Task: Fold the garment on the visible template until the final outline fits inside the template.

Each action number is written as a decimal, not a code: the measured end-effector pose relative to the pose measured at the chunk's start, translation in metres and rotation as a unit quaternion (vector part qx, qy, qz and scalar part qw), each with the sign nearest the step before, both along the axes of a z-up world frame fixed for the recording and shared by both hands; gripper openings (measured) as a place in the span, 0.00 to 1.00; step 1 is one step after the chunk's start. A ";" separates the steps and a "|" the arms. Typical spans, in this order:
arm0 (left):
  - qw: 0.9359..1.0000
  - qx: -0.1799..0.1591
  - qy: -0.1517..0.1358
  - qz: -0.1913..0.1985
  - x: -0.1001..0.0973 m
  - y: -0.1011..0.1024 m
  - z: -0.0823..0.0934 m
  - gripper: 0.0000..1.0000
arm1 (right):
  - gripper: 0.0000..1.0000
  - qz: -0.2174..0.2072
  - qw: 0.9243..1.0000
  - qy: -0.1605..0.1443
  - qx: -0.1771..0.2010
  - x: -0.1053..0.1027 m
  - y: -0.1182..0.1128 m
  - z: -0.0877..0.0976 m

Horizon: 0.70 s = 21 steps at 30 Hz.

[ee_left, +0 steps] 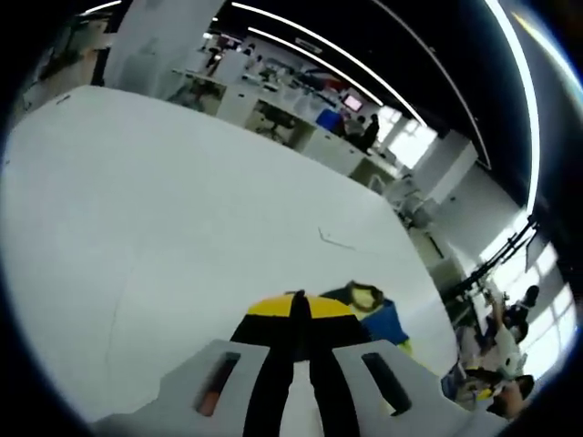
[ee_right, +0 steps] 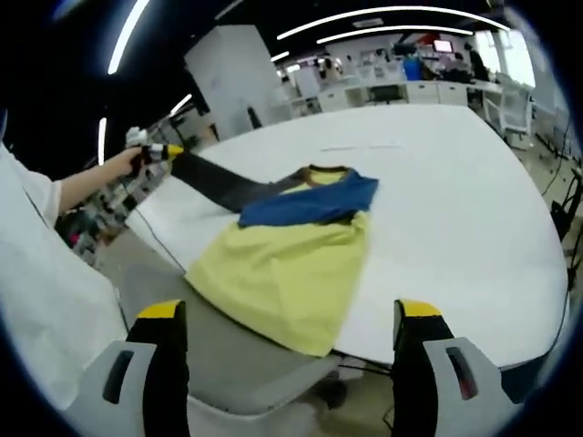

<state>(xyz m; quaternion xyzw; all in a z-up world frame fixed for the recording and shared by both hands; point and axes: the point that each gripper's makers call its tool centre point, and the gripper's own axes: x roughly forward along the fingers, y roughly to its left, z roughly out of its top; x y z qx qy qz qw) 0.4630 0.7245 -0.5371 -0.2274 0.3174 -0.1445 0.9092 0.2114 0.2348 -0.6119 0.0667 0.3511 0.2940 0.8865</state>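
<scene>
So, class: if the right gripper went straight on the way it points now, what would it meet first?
Probably the yellow garment, at its near edge overhanging the white table. The open right gripper points at it; depth is uncertain.

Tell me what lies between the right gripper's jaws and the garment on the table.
In the right gripper view, the right gripper is off the table; only floor and table edge lie before the garment.

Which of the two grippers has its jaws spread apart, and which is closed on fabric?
The right gripper is open, jaws wide apart over the yellow shirt body. The left gripper is shut on the garment's dark sleeve, held stretched out sideways.
</scene>
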 end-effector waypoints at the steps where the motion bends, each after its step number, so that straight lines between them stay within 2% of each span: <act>1: 1.000 -0.002 -0.001 -0.002 -0.001 -0.002 0.002 0.00 | 0.93 0.000 1.000 -0.001 0.000 -0.002 -0.001 0.000; 10: 1.000 -0.017 -0.007 -0.017 -0.008 -0.027 0.014 0.00 | 0.93 -0.009 1.000 -0.007 -0.001 -0.007 -0.010 0.005; 17: 0.999 -0.031 -0.010 -0.029 -0.005 -0.044 0.022 0.00 | 0.93 -0.011 1.000 -0.008 -0.001 -0.016 -0.014 0.003; 21: 0.998 0.001 -0.017 -0.053 -0.003 -0.056 0.027 0.00 | 0.93 -0.017 1.000 -0.008 -0.001 -0.021 -0.021 0.003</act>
